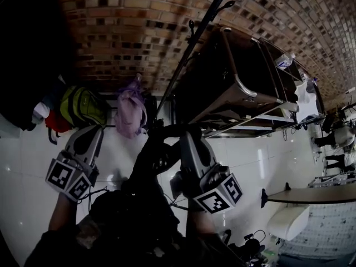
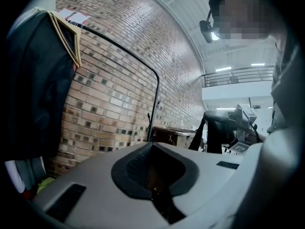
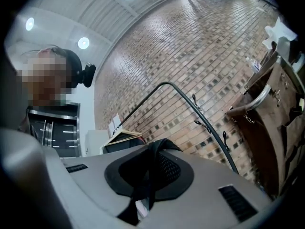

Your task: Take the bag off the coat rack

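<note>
**A:** Biggest first: where are we standing?

**B:** Facing the brick wall, with pale floor below. The coat rack runs up across it as a thin black pole. A green backpack and a purple bag hang near its foot, over on the left.

**A:** And the bag we're after?

**B:** I take it to be the black bag. It's the dark mass low in the head view, between the two grippers and in front of the person. It looks clear of the rack, though it's too dark there to make out its edges.

**A:** What has hold of it?

**B:** The right tongs are nearly closed, pinching a black strap that loops over the pads and runs down between them. The left tongs are also drawn together, and I see nothing caught in them.

**A:** Is the strap on a hook?

**B:** Not that I can see. In the right gripper view the hooks on the pole stand bare and well apart from the strap.

**A:** So which step is this?

**B:** My guess is the lift-off is done or nearly done, with the bag hanging from the right side alone. The next move needs a firm pinch kept on the strap while the bag is drawn away from the pole. It has to stay clear of those hooks. The free left tongs could steady the load if it swings.
</note>
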### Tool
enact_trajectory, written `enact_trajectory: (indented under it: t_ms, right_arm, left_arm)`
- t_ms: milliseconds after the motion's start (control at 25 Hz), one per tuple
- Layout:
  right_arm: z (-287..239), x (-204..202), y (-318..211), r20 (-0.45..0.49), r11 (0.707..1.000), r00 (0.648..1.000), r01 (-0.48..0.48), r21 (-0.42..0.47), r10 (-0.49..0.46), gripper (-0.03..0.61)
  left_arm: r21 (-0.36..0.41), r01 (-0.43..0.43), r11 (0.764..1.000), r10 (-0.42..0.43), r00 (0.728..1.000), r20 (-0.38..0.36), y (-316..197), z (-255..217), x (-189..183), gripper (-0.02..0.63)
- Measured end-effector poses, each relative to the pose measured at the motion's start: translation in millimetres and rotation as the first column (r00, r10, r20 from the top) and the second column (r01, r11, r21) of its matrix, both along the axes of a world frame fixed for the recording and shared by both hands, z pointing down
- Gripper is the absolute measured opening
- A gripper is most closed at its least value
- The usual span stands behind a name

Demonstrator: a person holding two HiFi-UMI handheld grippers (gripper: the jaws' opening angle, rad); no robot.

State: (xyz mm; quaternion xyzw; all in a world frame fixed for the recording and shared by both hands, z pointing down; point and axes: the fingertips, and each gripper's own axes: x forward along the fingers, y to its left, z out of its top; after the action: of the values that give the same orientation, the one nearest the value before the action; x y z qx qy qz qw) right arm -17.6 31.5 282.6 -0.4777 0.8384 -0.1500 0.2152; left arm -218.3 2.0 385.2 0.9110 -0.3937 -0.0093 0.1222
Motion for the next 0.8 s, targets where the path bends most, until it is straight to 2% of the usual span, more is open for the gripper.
enact_trajectory:
  t_ms: [360,520,680,800]
  right_arm:
    - [-26.7,-19.2,58.7,-0.005,0.999,1.000,0.028,0.022,-0.027,0.018]
    - [-28.8,-12.0,77.7,-0.034,0.998,0.998,0.044,0.032,-0.043,0.017]
    - [-21.7,-1.5,96.7,-0.054,0.998,0.996,0.065,0.013,-0.064,0.017]
    - [-18.0,7.5,109.2,-0.052,0.997,0.996,0.075,0.002,-0.075,0.017]
  left_arm:
    - [0.043,-0.033,0.999,0.033,0.999,-0.004,50.3,-32.8,-1.6,0.028]
    - [0.081,-0.028,0.996,0.030,0.999,-0.023,66.7,-47.8,16.4,0.028]
    - [0.047,-0.039,0.998,0.039,0.999,-0.007,88.8,-43.0,37.7,0.028]
    - [0.072,-0.039,0.997,0.040,0.999,-0.014,99.9,-48.5,51.6,0.028]
